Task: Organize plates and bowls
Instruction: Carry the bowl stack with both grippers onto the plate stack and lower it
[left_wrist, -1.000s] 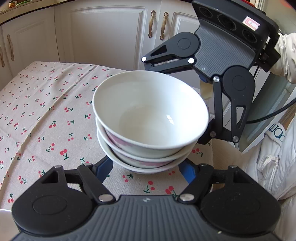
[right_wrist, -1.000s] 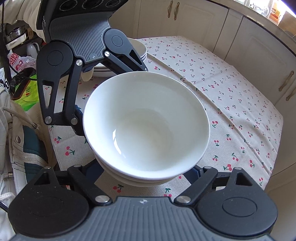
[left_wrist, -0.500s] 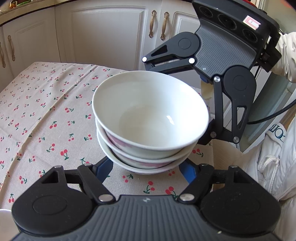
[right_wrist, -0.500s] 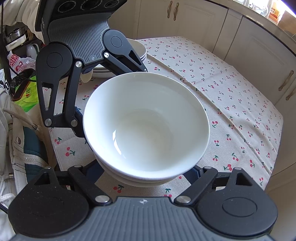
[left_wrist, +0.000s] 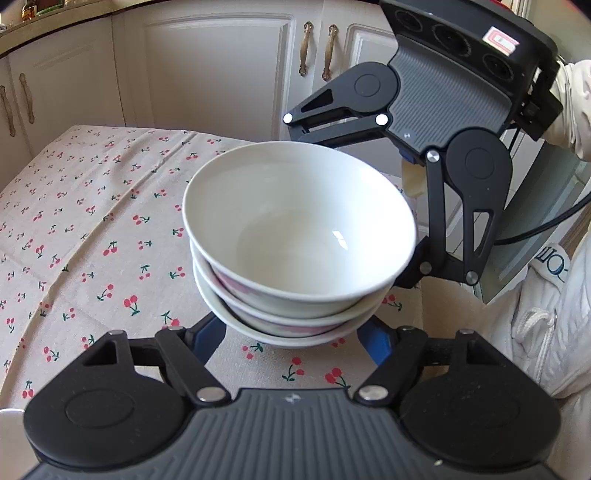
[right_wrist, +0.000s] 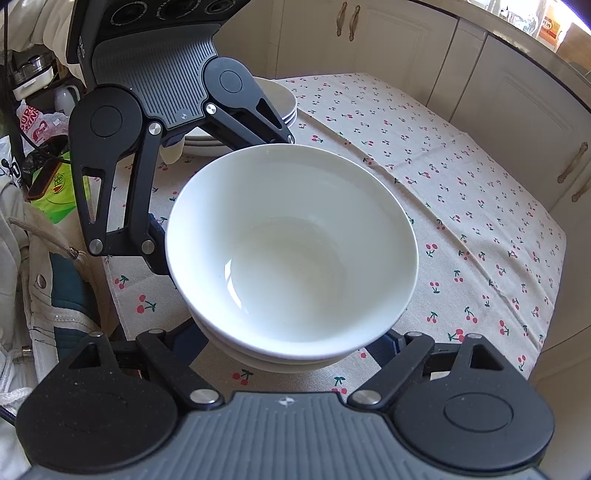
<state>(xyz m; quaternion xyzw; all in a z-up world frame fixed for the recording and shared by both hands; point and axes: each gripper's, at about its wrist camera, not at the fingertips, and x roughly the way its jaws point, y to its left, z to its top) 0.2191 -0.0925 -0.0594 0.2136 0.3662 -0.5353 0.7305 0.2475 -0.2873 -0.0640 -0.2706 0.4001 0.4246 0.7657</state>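
A stack of three white bowls (left_wrist: 295, 236) sits on the cherry-print tablecloth (left_wrist: 92, 221); the lower two have pink bands. My left gripper (left_wrist: 291, 338) clasps the bottom of the stack, a blue finger (left_wrist: 210, 332) against each side. My right gripper (right_wrist: 284, 343) holds the same stack (right_wrist: 291, 243) from the opposite side, its fingertips hidden under the bowls. In the left wrist view the right gripper's near finger (left_wrist: 412, 271) rests on the bowls' wall. The foot of the stack is hidden, so I cannot tell whether it rests on the cloth.
Behind the left gripper, nested white bowls (right_wrist: 286, 105) sit on stacked plates (right_wrist: 199, 146). White cabinets (left_wrist: 218, 74) surround the table. A person's white jacket (left_wrist: 546, 325) is at the table edge. A green packet (right_wrist: 59, 199) lies beyond the cloth's near-left edge.
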